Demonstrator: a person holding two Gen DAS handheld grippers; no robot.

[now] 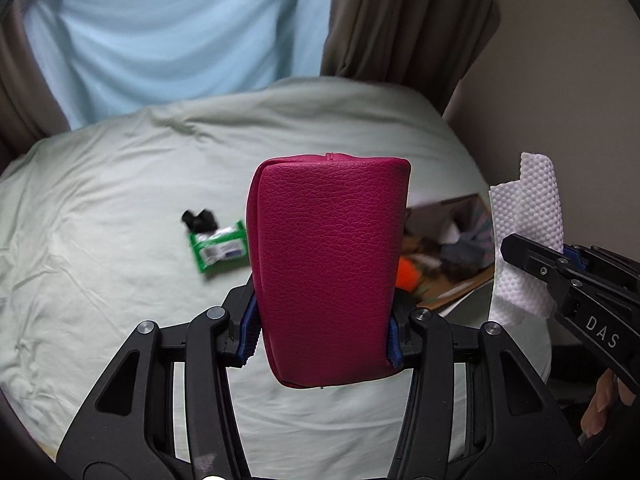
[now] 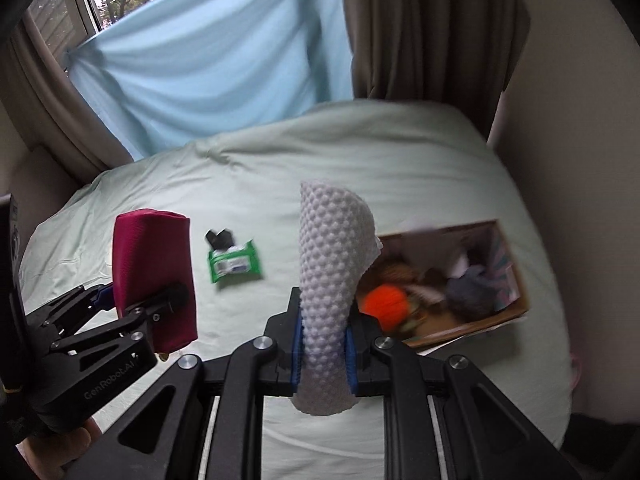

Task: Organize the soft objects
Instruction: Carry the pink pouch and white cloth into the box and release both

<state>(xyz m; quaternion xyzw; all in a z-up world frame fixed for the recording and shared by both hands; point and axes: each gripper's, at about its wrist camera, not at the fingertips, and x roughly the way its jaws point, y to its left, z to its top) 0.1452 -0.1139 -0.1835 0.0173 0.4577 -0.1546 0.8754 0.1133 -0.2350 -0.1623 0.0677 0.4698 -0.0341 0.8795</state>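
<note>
My left gripper is shut on a magenta leather pouch and holds it upright above the bed; the pouch also shows in the right wrist view. My right gripper is shut on a white dimpled paper towel, also held above the bed; it shows in the left wrist view at the right. A green wipes pack and a small black item lie on the bed between the two grippers. An open cardboard box on the right holds soft items, including an orange ball.
A pale green bed cover fills the middle. A light blue sheet and brown curtains hang behind it. A beige wall stands on the right. The bed edge drops off at the right, past the box.
</note>
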